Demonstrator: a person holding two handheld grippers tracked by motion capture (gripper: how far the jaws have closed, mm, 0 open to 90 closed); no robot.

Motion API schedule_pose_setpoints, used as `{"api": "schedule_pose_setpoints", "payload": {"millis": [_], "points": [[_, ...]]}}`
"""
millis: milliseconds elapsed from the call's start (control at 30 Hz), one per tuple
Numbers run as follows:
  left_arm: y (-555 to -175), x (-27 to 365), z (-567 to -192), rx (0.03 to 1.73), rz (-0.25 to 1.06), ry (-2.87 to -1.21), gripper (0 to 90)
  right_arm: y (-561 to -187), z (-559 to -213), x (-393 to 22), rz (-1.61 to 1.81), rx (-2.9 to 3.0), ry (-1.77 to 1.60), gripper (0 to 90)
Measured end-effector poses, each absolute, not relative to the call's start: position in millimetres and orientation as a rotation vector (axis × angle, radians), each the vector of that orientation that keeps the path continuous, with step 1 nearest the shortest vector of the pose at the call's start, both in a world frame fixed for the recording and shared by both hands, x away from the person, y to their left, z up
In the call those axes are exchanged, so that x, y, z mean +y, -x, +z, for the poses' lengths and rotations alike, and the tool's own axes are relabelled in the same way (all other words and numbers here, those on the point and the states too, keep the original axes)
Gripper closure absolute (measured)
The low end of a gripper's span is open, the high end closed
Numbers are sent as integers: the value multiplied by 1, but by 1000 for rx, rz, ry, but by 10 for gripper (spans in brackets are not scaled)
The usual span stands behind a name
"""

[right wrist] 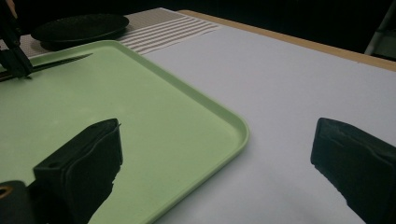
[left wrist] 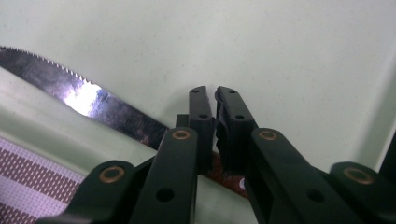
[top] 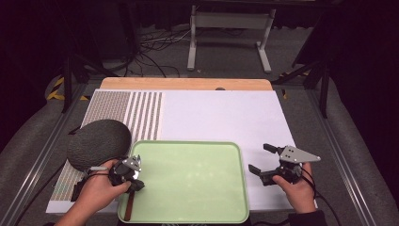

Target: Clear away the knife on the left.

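A serrated knife (left wrist: 84,95) with a red-brown handle (top: 129,207) lies along the left side of a pale green tray (top: 188,143). My left gripper (top: 135,186) points down on it where the blade meets the handle. Its jaws stand a thin slit apart (left wrist: 215,93), closed around the knife. In the right gripper view that same gripper (right wrist: 16,65) pins the knife (right wrist: 56,63) low over the tray (right wrist: 196,100). My right gripper (top: 259,157) rests on the white surface to the right of the tray. Its jaws are wide apart (right wrist: 217,135) with nothing between them.
A dark grey, rough, round object (top: 99,143) sits on a brown-and-white striped mat (top: 141,113) just left of the tray, close to my left hand. A white board (top: 226,117) covers the table beyond and right of the tray. A wooden table edge (top: 188,84) runs along the back.
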State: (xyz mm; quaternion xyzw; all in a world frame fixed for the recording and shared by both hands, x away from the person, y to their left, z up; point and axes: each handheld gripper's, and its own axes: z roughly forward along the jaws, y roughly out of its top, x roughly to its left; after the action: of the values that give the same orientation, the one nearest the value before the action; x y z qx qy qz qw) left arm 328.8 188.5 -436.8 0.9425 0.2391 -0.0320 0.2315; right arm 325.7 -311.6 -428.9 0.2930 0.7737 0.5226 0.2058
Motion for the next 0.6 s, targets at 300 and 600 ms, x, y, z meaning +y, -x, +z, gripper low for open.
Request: {"api": "schedule_pose_setpoints", "payload": {"millis": [300,600], "points": [[-329,184,-416,691,23,-2475,371,-324,-428,-312,1450,2154,-818,30],[-333,200,-401,647,113,-2339,89,-323,-427,-311,1456,2141,-819,29]]}}
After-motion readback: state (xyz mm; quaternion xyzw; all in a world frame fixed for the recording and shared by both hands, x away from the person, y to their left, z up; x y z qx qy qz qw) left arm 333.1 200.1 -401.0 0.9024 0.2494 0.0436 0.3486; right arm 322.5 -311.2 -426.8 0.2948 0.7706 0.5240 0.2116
